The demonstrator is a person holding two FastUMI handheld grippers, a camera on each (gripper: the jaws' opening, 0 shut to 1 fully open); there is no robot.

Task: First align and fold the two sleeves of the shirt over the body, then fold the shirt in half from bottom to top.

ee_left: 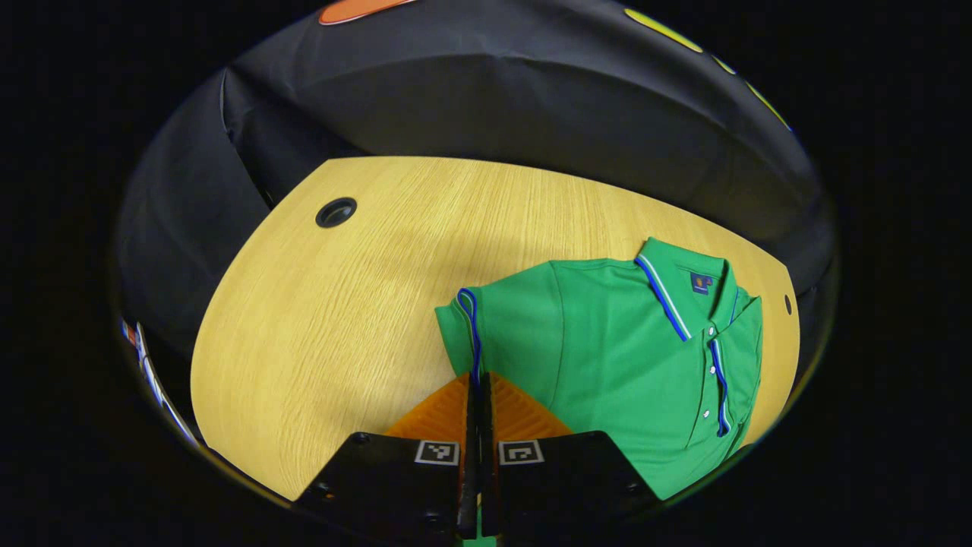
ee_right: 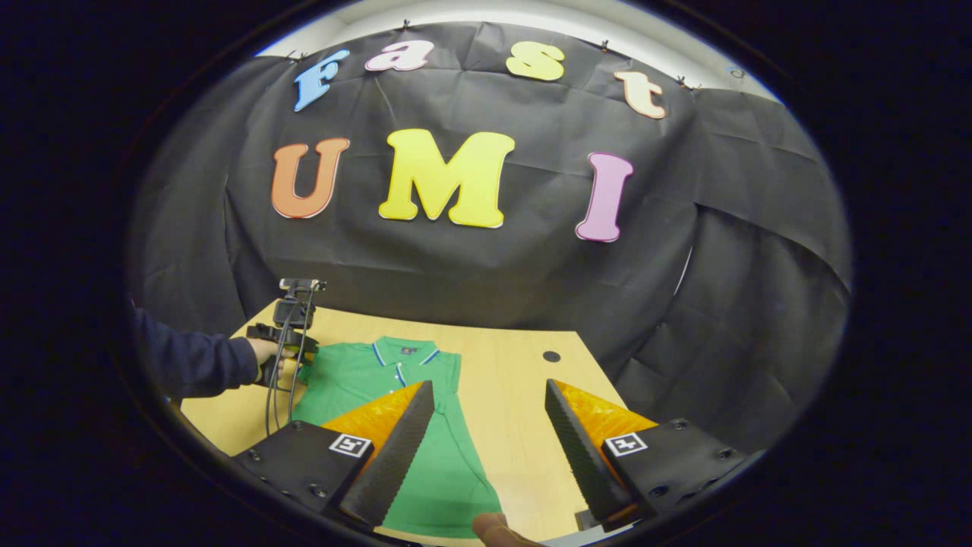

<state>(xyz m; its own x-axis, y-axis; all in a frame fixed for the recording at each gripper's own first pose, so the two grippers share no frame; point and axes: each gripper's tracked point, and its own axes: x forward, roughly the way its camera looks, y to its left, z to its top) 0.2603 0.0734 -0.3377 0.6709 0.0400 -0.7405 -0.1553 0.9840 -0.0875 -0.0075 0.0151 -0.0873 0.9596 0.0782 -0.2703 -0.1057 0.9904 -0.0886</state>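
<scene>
Clamped together at 6 o'clock in the left gripper view: left gripper (ee_left: 478,395), jaws pressed flat with a sliver of green showing low between them — judged to be pinching the sleeve (ee_left: 463,323) of the shirt (ee_left: 607,357) by its blue-trimmed cuff edge. Held that way, presumably, so the sleeve can be carried across onto the body in one flat sweep. Lying on the wooden table (ee_left: 326,319), collar (ee_left: 668,292) toward 1 o'clock, placket buttons running down toward 5 o'clock, body smooth and spread. Round cable hole (ee_left: 336,212) at 10 o'clock, well apart from the cloth.

Seen from the right gripper view: right gripper (ee_right: 486,441) spread wide, grasping nothing, hovering above the near edge of the table. Shirt (ee_right: 425,456) stretching from 6 o'clock up toward the centre, collar away from the camera. At 9 o'clock, a hand (ee_right: 266,353) in a dark sleeve, holding the other gripper's handle down at the shirt's shoulder, cable dangling beside it.

Judged step: first sleeve fold under way; second sleeve and the bottom-to-top fold not yet done. Right gripper likely kept open and back — ready for the opposite sleeve. Risk: thin knit slipping from the pinch or dragging the body out of square.
</scene>
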